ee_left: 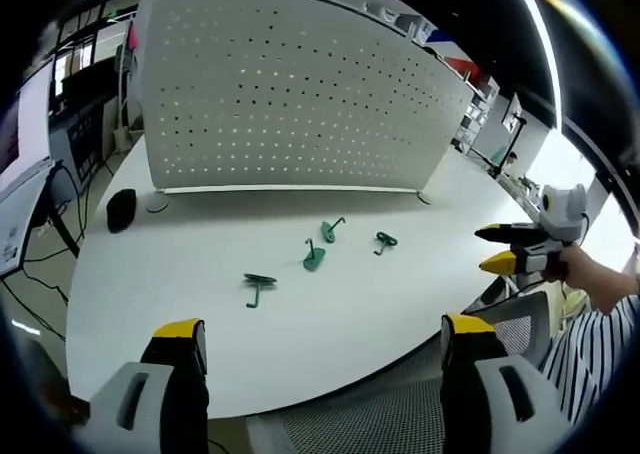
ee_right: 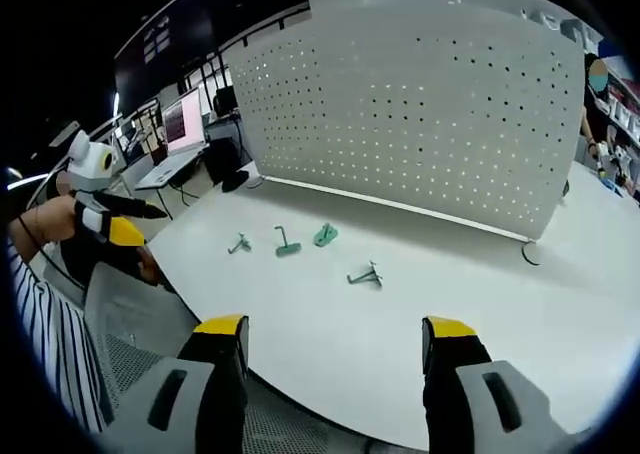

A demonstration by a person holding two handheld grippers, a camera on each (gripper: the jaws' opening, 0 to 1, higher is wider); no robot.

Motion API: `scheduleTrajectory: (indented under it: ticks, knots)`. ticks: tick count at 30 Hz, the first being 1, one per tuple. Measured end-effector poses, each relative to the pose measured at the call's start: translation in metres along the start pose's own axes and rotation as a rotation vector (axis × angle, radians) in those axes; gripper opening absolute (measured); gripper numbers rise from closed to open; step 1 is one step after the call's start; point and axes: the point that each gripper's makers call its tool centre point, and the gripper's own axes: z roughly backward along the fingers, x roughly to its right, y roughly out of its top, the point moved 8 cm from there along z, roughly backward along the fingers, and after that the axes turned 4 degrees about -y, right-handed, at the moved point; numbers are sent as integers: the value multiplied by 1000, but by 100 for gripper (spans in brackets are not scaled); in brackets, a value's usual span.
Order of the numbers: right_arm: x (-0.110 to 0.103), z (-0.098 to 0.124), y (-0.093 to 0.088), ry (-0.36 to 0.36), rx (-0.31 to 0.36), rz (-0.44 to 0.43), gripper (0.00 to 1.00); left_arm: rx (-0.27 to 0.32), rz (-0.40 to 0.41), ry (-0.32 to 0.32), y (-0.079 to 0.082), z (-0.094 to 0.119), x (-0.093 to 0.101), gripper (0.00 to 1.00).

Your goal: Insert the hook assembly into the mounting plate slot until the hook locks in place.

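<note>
Several green hooks lie on the white table in front of a white perforated mounting plate: in the left gripper view hook, hook, hook and hook. In the right gripper view they appear as hook, hook, hook and hook, before the mounting plate. My left gripper is open over the table's near edge, holding nothing. My right gripper is open too, and shows at the right in the left gripper view, off the table's edge.
A black object sits on the table at the far left by the plate's foot. Mesh chair backs stand below the table's edge. Desks with monitors lie beyond. A person's striped sleeve holds the right gripper.
</note>
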Motion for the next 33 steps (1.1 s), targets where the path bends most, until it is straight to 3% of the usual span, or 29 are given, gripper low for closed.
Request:
scheduleTrajectory:
  ticks: [5,22,27,33]
  knots:
    - [-1,0,0,2,11,-14,66,-16,-8,1,-1,1,0,95]
    - [-1,2,-3,-6,8,-5,65,1,-17,-2,-1,3,3,100]
    - [1,4,-1,-13,22,-14,65,34,-19,-17,1,5,5,100]
    - [4,6,-1,-23,27,-14,65,16,-24,-6,-2,5,4,100]
